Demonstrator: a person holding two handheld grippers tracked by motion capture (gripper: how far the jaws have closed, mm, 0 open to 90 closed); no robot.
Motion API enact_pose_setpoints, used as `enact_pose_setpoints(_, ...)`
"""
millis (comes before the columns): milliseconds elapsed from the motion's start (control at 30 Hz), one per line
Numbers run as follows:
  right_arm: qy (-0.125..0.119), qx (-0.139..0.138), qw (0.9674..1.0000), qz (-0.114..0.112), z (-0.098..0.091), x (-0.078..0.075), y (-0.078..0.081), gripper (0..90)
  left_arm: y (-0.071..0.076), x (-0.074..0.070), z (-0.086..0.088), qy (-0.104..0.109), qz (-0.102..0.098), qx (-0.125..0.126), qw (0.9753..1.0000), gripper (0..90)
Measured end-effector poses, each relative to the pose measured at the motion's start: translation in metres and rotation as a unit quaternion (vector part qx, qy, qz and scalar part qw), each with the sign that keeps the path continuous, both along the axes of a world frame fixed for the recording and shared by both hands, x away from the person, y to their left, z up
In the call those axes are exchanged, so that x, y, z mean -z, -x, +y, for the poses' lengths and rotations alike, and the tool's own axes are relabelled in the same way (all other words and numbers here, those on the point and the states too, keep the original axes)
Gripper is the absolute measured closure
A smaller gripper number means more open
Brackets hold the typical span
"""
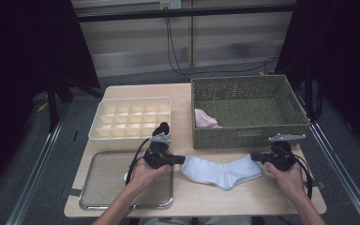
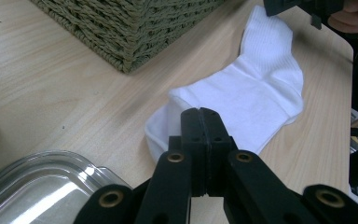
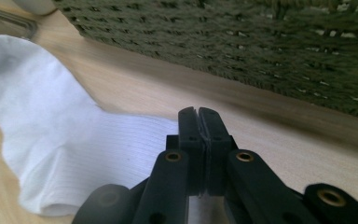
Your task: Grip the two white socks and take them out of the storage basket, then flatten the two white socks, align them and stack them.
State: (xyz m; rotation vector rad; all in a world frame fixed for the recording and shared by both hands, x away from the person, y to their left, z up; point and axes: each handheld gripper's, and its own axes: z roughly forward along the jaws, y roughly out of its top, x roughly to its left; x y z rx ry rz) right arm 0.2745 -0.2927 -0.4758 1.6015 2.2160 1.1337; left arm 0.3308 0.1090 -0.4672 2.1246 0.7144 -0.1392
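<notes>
A white sock (image 1: 222, 171) lies flat across the wooden table in front of the basket. My left gripper (image 1: 183, 160) is at its left end. In the left gripper view the jaws (image 2: 200, 112) are pressed together on the sock's (image 2: 256, 88) near edge. At the sock's right end is my right gripper (image 1: 254, 157). The right gripper view has those jaws (image 3: 198, 111) closed together at the ribbed cuff of the sock (image 3: 51, 116). A hand holds each gripper low over the table.
A green woven basket (image 1: 243, 136) stands just behind the sock with a pink cloth (image 1: 205, 118) inside. A cream box of small compartments (image 1: 131, 101) sits at back left. A metal tray (image 1: 108, 180) lies at front left under my left forearm.
</notes>
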Motion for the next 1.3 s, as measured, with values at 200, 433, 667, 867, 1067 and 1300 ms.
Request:
enact_pose_setpoints(200,0.006,0.002,0.9998,0.021,-0.001,0.011,-0.002,85.6,0.000,0.003,0.001,-0.003,0.008,0.001,1.0000,89.5)
enact_pose_setpoints(433,-0.010,0.013,0.9996,0.022,-0.009,0.004,0.013,76.0,-0.003,0.005,0.006,0.001,0.013,-0.010,0.9999,78.4)
enact_pose_setpoints(667,-0.011,0.020,0.9993,0.029,-0.010,0.009,0.023,67.6,-0.002,0.008,0.002,-0.012,0.015,-0.006,0.9998,66.6)
enact_pose_setpoints(867,-0.007,0.018,0.9992,0.036,-0.006,0.015,0.020,62.3,0.001,0.010,0.001,-0.020,0.014,-0.001,0.9997,63.7)
enact_pose_setpoints(1067,0.003,0.014,0.9991,0.039,-0.003,0.019,0.019,62.1,0.005,0.009,0.004,-0.027,0.008,0.005,0.9996,58.3)
enact_pose_setpoints(1300,0.004,0.014,0.9992,0.038,-0.001,0.020,0.017,74.7,0.009,0.011,0.002,-0.037,0.007,0.006,0.9993,55.3)
